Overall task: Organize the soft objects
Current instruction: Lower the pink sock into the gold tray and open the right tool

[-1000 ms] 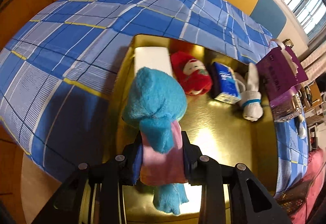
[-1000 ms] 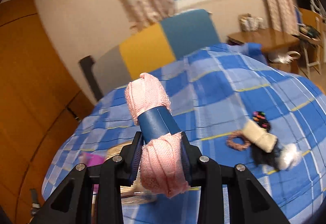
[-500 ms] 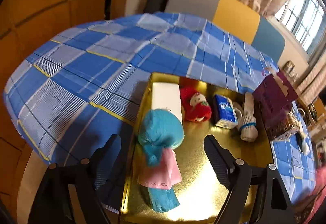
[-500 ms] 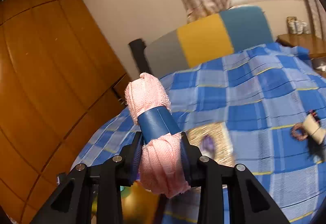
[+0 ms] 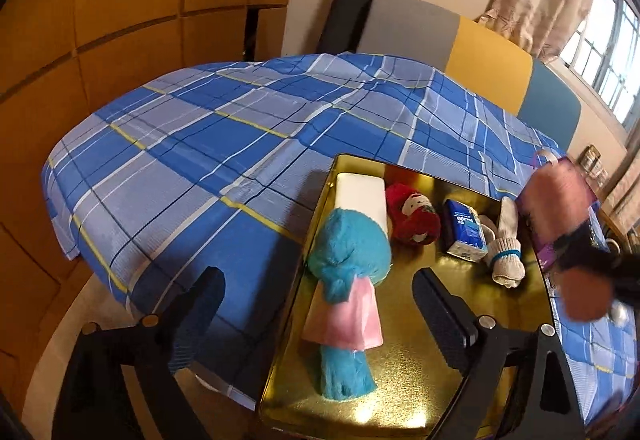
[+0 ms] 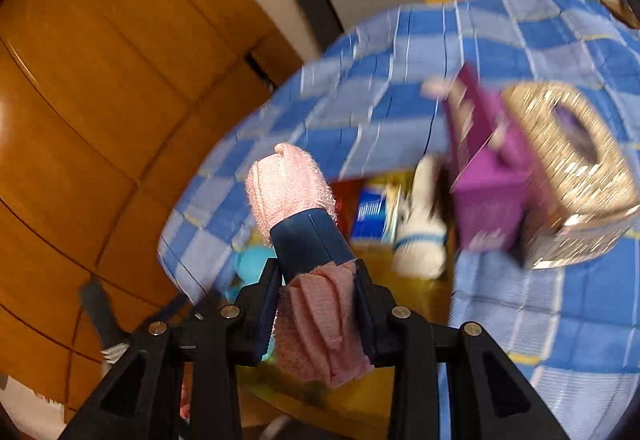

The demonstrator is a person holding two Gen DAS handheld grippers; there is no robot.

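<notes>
Both grippers differ: left gripper (image 5: 316, 314) gapes, right gripper (image 6: 316, 304) clamps pink cloth roll (image 6: 304, 244) (label unreadable)

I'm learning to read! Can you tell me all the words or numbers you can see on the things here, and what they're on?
Blue tissue pack in the gold tray: white print on its side, too small and blurred to read.
Purple box: any print is smeared by motion, unreadable.
Pink rolled cloth, with its dark blue band: no words.
Nothing else carries text.
</notes>
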